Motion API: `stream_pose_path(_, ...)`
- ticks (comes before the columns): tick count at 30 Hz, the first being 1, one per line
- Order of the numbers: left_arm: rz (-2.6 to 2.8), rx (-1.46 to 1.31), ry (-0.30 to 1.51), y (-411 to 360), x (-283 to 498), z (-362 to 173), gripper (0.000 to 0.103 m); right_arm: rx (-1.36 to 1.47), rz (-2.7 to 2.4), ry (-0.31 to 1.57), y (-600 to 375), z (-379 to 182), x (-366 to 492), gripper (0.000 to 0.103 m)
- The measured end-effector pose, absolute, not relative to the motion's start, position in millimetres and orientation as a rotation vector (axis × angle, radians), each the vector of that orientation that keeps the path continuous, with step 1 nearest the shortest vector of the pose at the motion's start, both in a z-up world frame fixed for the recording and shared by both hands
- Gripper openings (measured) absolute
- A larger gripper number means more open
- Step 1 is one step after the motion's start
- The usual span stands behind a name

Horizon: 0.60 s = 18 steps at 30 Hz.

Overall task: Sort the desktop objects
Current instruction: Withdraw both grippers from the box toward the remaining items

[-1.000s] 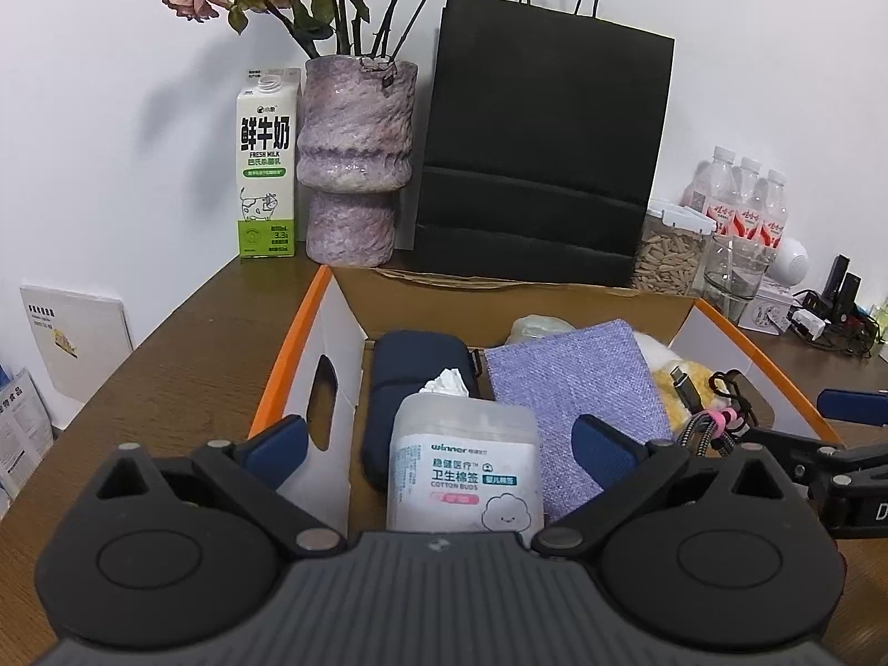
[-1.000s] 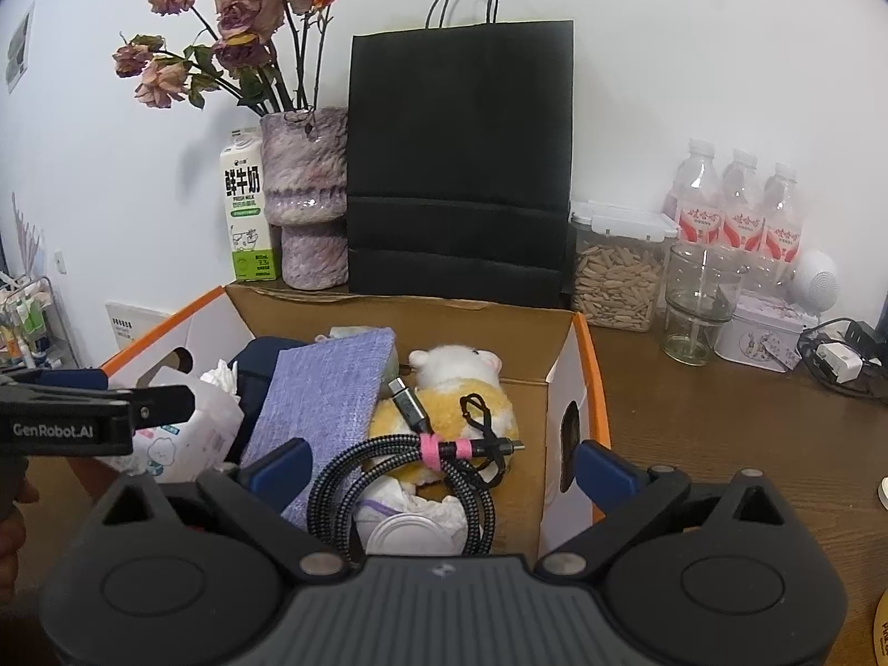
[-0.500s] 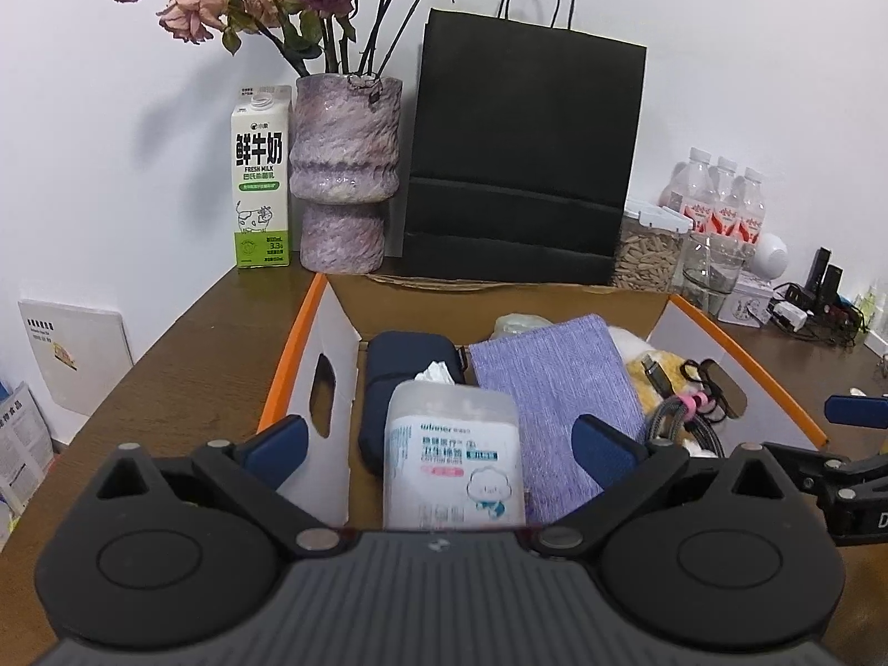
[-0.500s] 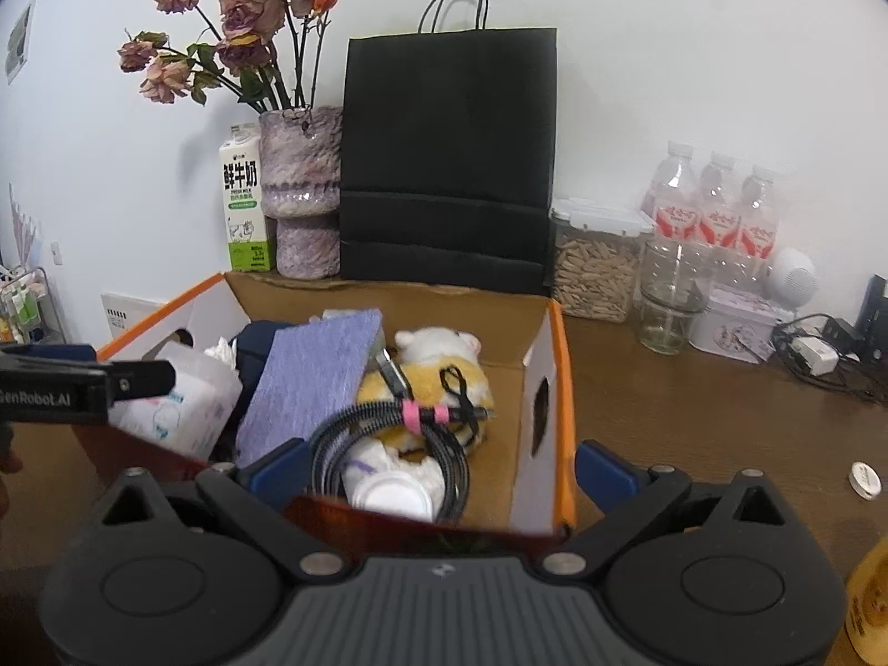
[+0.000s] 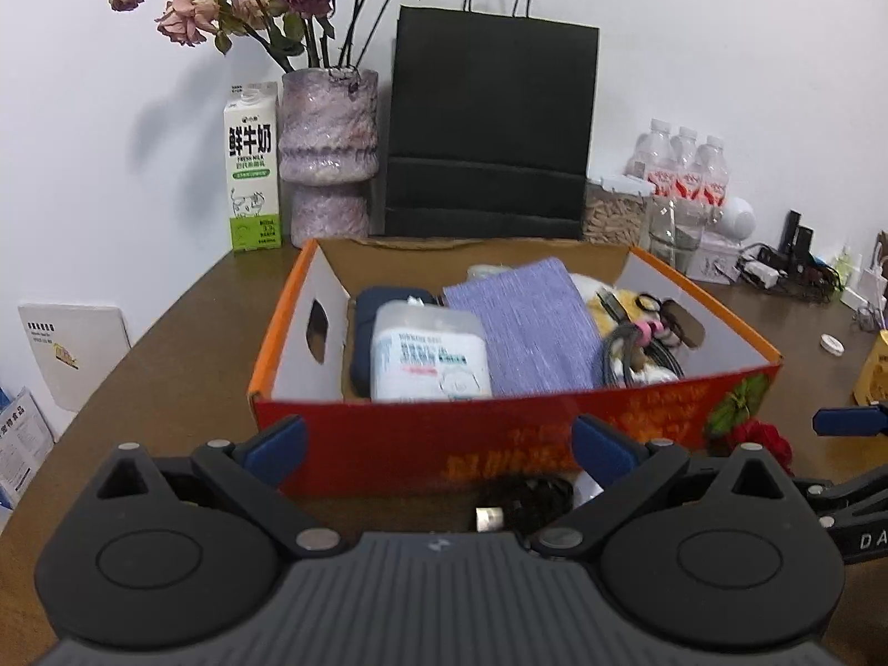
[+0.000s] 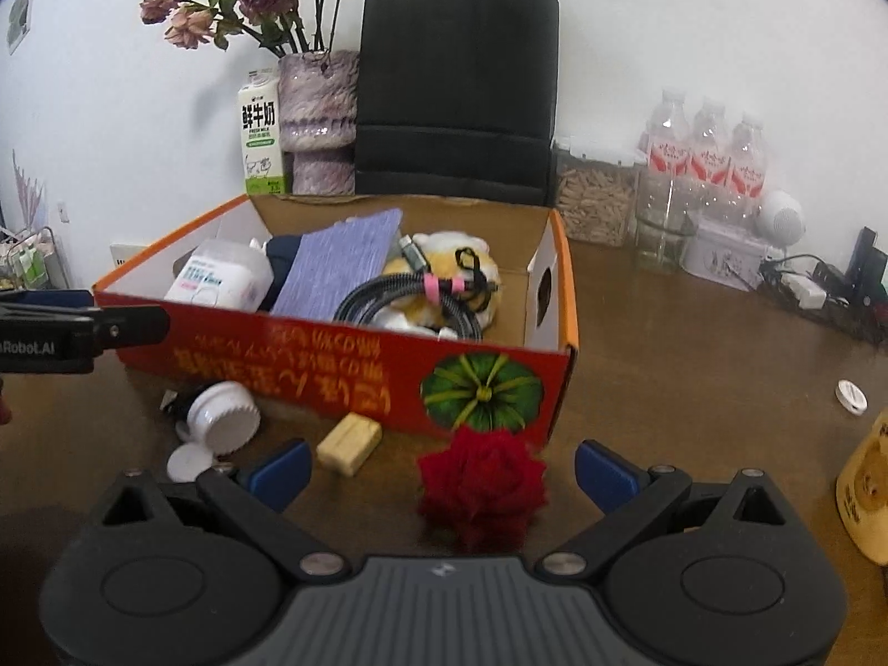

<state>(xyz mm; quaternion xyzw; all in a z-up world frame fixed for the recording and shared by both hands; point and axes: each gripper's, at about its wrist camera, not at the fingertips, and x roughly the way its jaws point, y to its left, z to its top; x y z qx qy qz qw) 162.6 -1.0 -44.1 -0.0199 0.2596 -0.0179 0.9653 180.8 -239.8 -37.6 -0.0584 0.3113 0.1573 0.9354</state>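
An orange-and-red cardboard box on the brown table holds a cotton-bud tub, a navy case, a purple cloth, a coiled cable and a plush toy. In front of the box lie a red fabric rose, a tan block, a white jar and a white lid. My left gripper is open and empty before the box. My right gripper is open, with the rose between its fingers.
Behind the box stand a milk carton, a vase of dried roses, a black paper bag, a seed jar, water bottles and a glass. Cables and a small white cap lie at the right.
Both grippers have pulled back from above the box toward the table's near side. The box's red front wall and the loose objects before it have come into view.
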Motion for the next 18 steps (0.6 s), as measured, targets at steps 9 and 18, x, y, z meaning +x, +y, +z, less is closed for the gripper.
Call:
stream_pose_path(9, -0.077, -0.028, 0.597, -13, 144, -61, 0.103, -0.109, 0.307, 0.678, -248, -48, 164, 0.101)
stream_pose_path(18, -0.103, -0.008, 0.659, -33, 144, -77, 0.103, -0.101, 0.291, 0.720, -255, -61, 159, 0.101)
